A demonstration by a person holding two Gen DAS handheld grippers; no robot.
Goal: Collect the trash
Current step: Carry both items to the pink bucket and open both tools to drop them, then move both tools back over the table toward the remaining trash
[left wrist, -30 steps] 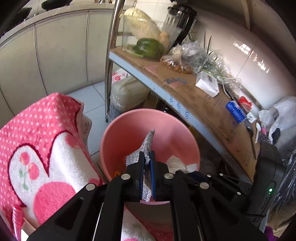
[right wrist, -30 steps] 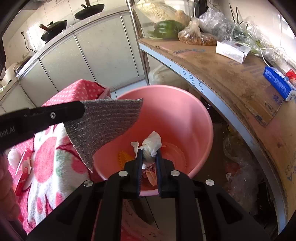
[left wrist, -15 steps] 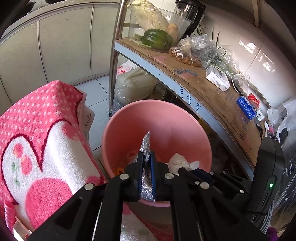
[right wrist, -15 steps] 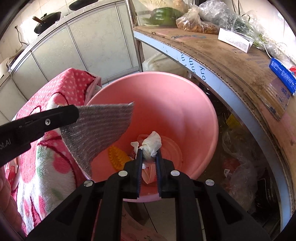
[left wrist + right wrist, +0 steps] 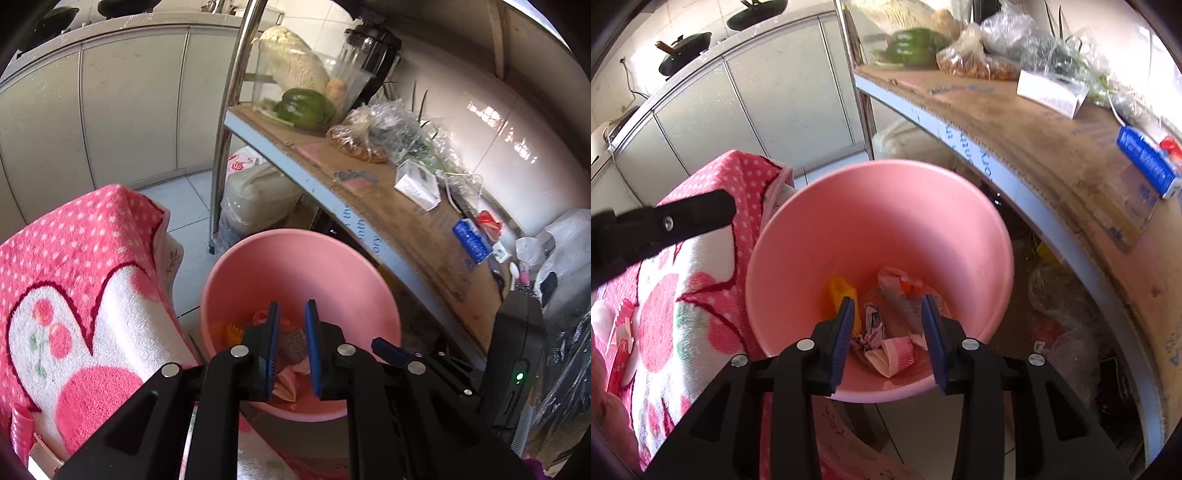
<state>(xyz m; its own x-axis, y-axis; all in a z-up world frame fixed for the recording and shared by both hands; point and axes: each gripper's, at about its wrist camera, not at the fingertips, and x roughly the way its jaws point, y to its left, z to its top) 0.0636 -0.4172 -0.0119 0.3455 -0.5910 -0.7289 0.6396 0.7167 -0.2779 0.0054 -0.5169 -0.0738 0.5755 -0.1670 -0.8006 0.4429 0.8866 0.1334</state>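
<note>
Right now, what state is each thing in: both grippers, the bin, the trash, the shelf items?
left gripper: open, empty, over the bin.
right gripper: open, empty, over the bin.
pink bin: upright, no lid, trash at the bottom.
silver mesh cloth: lying loose in the bin.
crumpled wrappers: loose in the bin.
white box: lying flat on the shelf.

Smooth matt plastic bucket (image 5: 886, 206); fluffy cloth towel (image 5: 74, 295); rough cardboard shelf liner (image 5: 1052, 140); shiny metal post (image 5: 231, 122)
</note>
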